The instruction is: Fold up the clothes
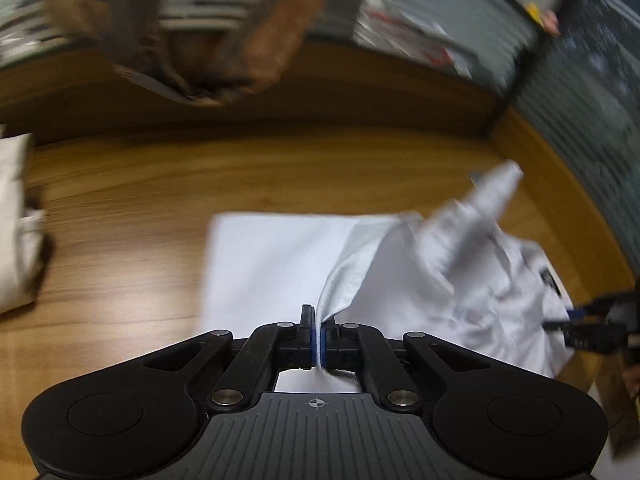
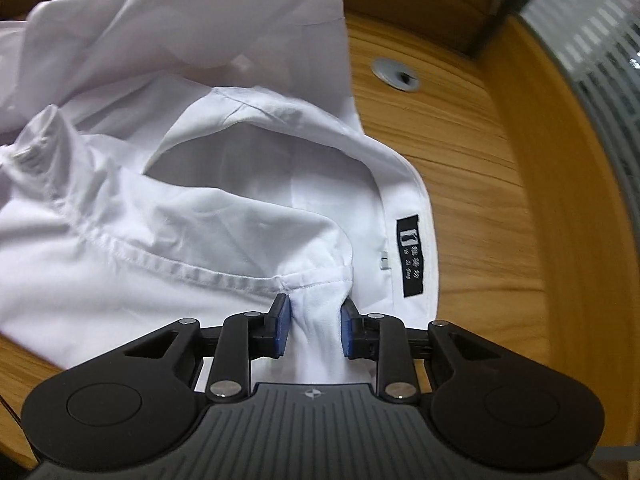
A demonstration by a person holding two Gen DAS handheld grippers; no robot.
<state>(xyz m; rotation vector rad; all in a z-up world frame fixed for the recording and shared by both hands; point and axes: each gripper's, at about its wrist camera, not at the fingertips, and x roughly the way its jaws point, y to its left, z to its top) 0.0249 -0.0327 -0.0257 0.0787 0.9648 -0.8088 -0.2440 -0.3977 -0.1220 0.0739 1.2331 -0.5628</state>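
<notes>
a wooden table (image 1: pixel 120 220) with a raised wooden back edge fills both views, with ribbed glass panels behind it. a white shirt (image 2: pixel 160 200) is spread crumpled on the table, its collar and black label (image 2: pixel 411 254) turned up. a thin fold of the shirt (image 1: pixel 352 264) is clamped tight between the pads of the left gripper (image 1: pixel 319 336). the right gripper (image 2: pixel 315 330) is set with its jaws apart, shirt cloth lying between the blue pads without being pinched. a metal cable port (image 2: pixel 395 73) is sunk into the table beside the shirt.
</notes>
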